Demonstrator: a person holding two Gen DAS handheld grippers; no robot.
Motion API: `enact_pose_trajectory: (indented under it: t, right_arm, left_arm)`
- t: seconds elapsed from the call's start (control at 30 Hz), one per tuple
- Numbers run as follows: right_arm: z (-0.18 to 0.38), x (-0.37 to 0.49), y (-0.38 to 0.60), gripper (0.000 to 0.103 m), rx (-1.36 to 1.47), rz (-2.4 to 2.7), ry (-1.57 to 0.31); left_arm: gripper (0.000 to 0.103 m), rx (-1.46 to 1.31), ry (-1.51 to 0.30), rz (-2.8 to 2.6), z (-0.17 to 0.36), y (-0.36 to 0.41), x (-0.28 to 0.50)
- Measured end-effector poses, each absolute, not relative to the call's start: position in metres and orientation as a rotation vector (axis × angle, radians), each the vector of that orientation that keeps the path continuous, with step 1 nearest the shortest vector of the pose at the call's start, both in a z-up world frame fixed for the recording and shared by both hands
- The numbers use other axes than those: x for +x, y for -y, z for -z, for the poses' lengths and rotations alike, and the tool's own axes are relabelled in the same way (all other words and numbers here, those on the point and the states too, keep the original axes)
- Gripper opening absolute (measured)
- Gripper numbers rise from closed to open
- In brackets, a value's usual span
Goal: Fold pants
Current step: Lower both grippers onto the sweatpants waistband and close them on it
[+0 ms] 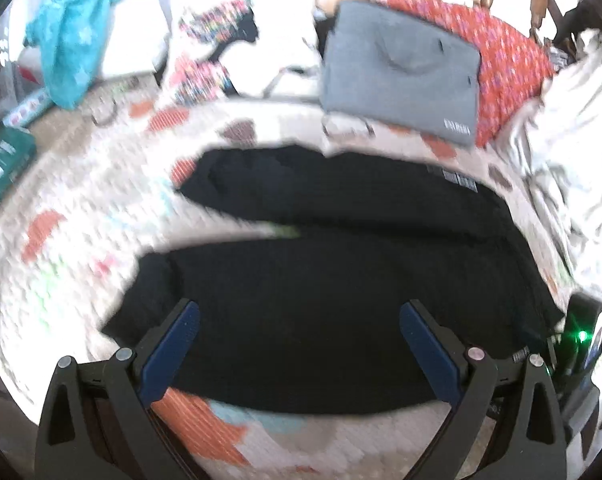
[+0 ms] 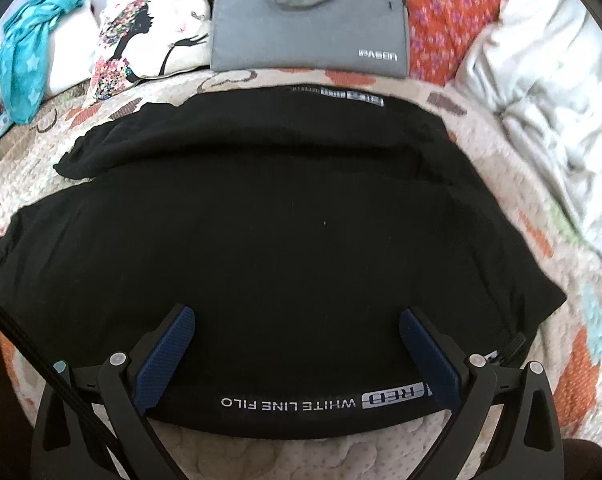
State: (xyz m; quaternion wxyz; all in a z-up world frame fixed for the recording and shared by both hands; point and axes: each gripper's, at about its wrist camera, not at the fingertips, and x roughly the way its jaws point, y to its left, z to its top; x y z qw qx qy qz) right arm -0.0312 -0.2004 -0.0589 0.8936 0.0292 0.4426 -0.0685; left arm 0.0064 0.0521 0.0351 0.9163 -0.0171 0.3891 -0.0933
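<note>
Black pants (image 1: 321, 280) lie spread flat on a patterned quilt, the two legs parted toward the left in the left wrist view. In the right wrist view the pants (image 2: 281, 240) fill the middle, with white lettering along the near edge. My left gripper (image 1: 299, 312) is open, its blue-padded fingers spread just above the near leg. My right gripper (image 2: 297, 316) is open, its fingers spread over the near edge by the lettering. Neither holds cloth.
A grey laptop bag (image 2: 309, 20) lies beyond the pants, next to a red floral cushion (image 2: 453, 12). A crumpled white blanket (image 2: 549, 100) is at the right. A teal scarf (image 2: 25, 64) and a printed pillow (image 2: 129, 48) are at the far left. The quilt (image 1: 81, 208) surrounds the pants.
</note>
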Motion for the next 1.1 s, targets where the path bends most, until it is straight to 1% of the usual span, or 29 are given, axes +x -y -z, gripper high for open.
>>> enact_pose_trajectory:
  t: [0.1,0.23,0.4,0.43,0.47,0.53,0.67,0.77,0.9,1.1]
  right_arm:
    - [0.058,-0.028,0.203,0.103,0.063,0.107,-0.961]
    - [0.058,-0.027,0.205,0.103,0.043,0.066,-0.972]
    - [0.054,-0.024,0.204,0.103,0.022,0.053,-0.998]
    - [0.051,-0.023,0.205,0.1,0.025,0.052,-1.005]
    - [0.045,-0.023,0.206,0.092,0.03,0.045,-1.006]
    - [0.032,-0.023,0.208,0.085,0.034,0.02,-0.996]
    - [-0.016,-0.016,0.221,0.085,0.006,-0.041,-0.901]
    - [-0.041,0.008,0.236,0.086,0.029,-0.094,-0.895]
    - [-0.053,0.052,0.255,0.086,0.006,-0.058,-0.912]
    - [-0.045,0.117,0.273,0.086,0.02,-0.04,-0.952]
  left_arm:
    - [0.1,-0.029,-0.748,0.15,-0.048,-0.071,0.017]
    - [0.1,0.0,-0.743,0.111,-0.061,-0.094,0.033]
    - [0.1,-0.006,-0.705,0.058,-0.072,-0.108,0.035]
    - [0.1,-0.005,-0.7,0.046,-0.072,-0.11,0.035]
    - [0.1,-0.006,-0.697,0.04,-0.072,-0.111,0.037]
    - [0.1,-0.02,-0.71,0.057,-0.069,-0.113,0.041]
    - [0.1,-0.115,-0.781,0.14,-0.065,-0.125,0.069]
    - [0.1,-0.183,-0.856,0.195,-0.067,-0.135,0.107]
    - [0.1,-0.184,-0.871,0.189,-0.071,-0.138,0.147]
    - [0.1,-0.102,-0.86,0.18,-0.071,-0.129,0.192]
